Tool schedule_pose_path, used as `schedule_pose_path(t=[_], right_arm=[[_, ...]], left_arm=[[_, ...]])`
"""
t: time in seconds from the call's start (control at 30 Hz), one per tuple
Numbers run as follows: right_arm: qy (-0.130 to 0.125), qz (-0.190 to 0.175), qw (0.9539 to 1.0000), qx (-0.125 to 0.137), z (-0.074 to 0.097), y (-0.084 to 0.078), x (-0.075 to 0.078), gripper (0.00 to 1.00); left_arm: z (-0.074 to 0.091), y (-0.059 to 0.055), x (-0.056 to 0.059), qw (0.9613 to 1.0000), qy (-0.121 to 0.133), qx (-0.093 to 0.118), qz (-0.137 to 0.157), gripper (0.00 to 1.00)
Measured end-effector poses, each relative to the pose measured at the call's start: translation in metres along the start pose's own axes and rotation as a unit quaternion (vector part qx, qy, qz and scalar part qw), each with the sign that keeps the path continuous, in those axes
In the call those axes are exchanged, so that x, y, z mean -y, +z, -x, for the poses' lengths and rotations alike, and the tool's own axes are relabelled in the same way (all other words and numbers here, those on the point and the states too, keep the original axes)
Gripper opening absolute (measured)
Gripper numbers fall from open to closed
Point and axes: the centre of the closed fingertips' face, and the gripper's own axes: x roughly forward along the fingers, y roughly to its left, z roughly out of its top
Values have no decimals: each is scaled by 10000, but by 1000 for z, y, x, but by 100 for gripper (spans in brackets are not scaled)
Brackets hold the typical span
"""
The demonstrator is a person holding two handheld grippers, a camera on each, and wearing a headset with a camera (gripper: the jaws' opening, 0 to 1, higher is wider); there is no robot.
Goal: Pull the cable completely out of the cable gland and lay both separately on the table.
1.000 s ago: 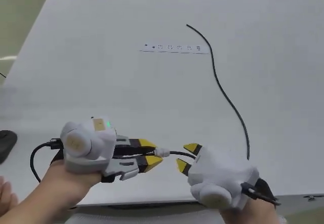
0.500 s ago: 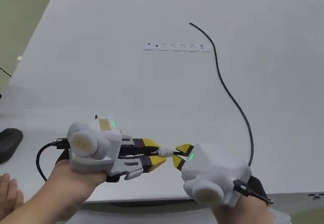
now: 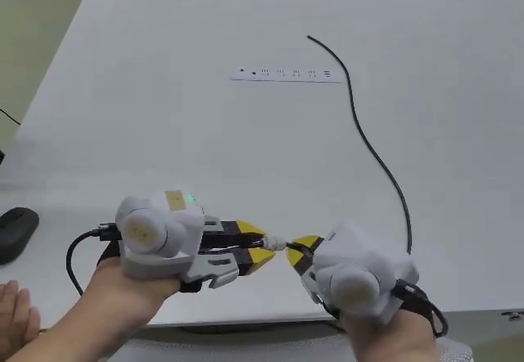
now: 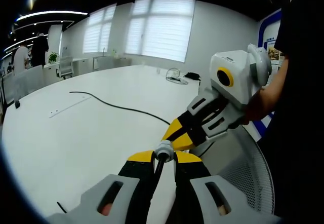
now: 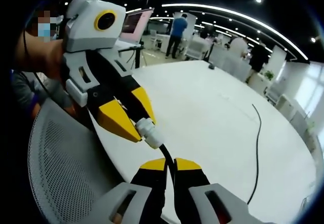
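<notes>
Both at edge (image 3: 254,319): left tool (image 3: 266,245), right tool (image 3: 300,252)

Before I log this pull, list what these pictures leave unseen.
How far the cable runs inside the cable gland: hidden by the gland's body, every view.
Cable's near stretch, head view: under the right gripper housing.
Power strip markings, head view: too small.
Dark object at left edge, head view: cut off.
</notes>
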Motion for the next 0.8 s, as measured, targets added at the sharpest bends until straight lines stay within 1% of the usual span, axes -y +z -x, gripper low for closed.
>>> schedule_pose_path(t=[0.03,0.1,0.13,0.2,0.23,0.37,0.4,0.5,0.53,0.63,0.7,0.8], right_arm=[[-5,-31,10000,-18,0,-2,1,0],[16,-254,9997,-65,0,-9,3,0],[64,-528,9985,-94,0,-14,2,0],[9,-494,9986,-161,-2,-21,7,0],[-1,-542,9983,-194,-2,-24,9,0],[-24,-820,9961,-330,-2,-40,15,0],[-47,-916,9950,-387,-2,-46,18,0],[-75,-1037,9934,-485,-3,-57,24,0],[-65,-1148,9921,-498,-3,-60,25,0],[-64,-1230,9906,-587,-4,-67,26,0],[-57,-1252,9904,-589,-4,-68,26,0],[-75,-1109,9922,-561,-4,-68,25,0]], left_arm=[[0,0,0,10000,-9,4,16,15],[0,0,1,10000,-10,16,25,15],[0,0,1,10000,-14,13,24,15],[0,1,2,10000,-22,26,17,15],[0,1,2,10000,-23,31,19,15],[1,3,3,9999,-35,97,71,15],[2,3,3,9999,-34,112,80,15],[2,2,3,9999,0,110,76,15],[2,2,3,9999,10,109,75,15],[1,1,4,9999,20,106,75,15],[-1,-1,5,9999,29,75,60,15],[-1,-1,5,9999,47,61,71,15]])
